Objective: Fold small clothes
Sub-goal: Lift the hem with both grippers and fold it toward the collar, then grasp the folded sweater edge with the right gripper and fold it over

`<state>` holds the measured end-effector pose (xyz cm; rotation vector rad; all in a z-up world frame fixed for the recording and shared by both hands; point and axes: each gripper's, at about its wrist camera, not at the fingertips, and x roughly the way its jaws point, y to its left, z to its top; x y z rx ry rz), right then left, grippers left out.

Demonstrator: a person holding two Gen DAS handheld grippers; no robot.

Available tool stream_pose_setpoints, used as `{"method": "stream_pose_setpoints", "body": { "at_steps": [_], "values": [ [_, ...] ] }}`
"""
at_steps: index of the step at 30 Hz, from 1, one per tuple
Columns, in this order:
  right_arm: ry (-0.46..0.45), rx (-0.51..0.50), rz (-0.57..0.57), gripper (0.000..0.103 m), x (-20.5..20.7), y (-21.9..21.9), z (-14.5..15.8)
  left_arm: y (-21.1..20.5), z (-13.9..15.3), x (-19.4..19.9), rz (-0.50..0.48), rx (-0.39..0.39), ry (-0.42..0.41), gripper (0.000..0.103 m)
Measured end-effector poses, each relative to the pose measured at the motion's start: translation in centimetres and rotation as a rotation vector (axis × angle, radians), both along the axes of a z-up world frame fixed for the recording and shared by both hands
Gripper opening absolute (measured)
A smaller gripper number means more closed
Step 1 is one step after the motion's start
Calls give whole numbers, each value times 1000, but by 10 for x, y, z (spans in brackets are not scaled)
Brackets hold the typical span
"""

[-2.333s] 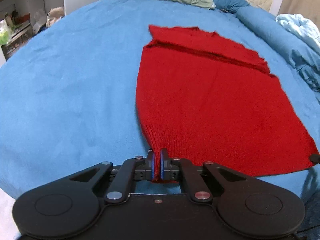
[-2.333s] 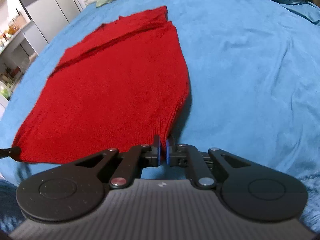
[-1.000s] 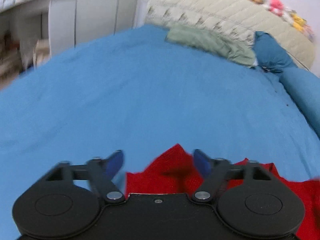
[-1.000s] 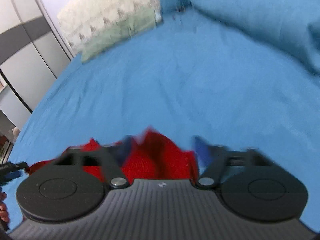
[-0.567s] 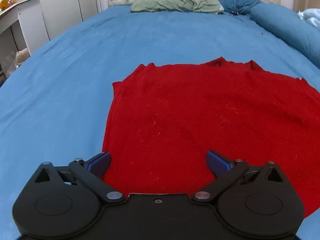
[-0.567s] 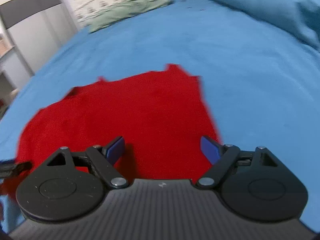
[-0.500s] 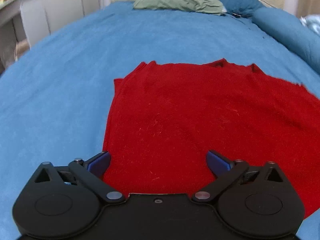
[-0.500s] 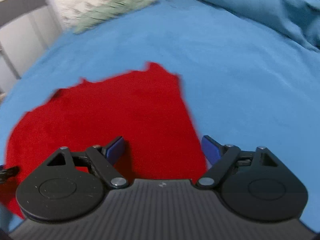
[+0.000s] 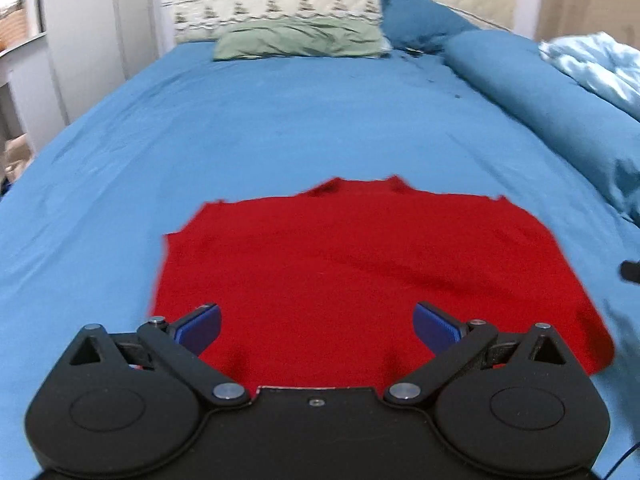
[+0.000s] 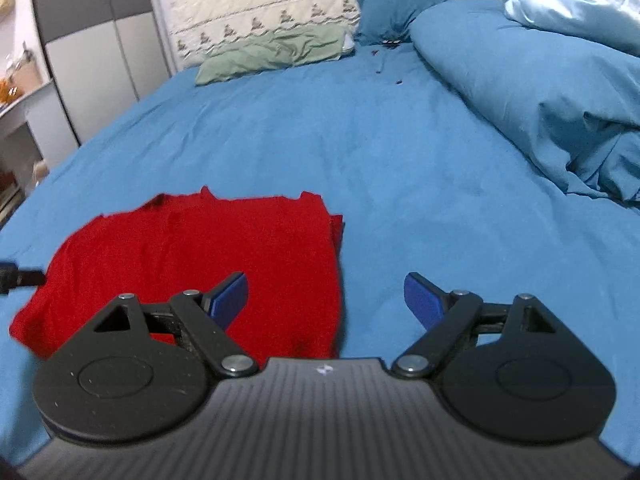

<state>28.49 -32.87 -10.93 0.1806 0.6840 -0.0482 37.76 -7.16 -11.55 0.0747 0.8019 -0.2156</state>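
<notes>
My left gripper (image 9: 316, 326) and right gripper (image 10: 324, 298) both gape wide, holding nothing. The red garment (image 9: 360, 264) lies folded flat on the blue bedsheet (image 9: 280, 120) just ahead. A green pillow (image 9: 300, 38) and rumpled blue duvet (image 10: 540, 80) lie beyond. Two seconds ago both pinched its hem.

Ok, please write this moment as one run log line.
left gripper: open, empty | right gripper: open, empty | red knit garment: folded, flat on blue bedsheet
</notes>
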Motion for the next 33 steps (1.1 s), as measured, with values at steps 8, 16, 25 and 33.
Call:
{"method": "stream_pose_setpoints", "body": {
  "at_steps": [8,16,25,33],
  "values": [
    [130,-8,-10,96,10,19,-64,-52,-46,19,-18,34,77,103],
    [36,37,-45,71,1,31,-94,-59,-72,35,-14,98,114,103],
    [45,194,-65,25,7,16,-85,-58,-83,51,6,99,158,103],
    [-15,463,-45,22,21,11,-16,-54,-79,61,-5,75,199,103]
  ]
}}
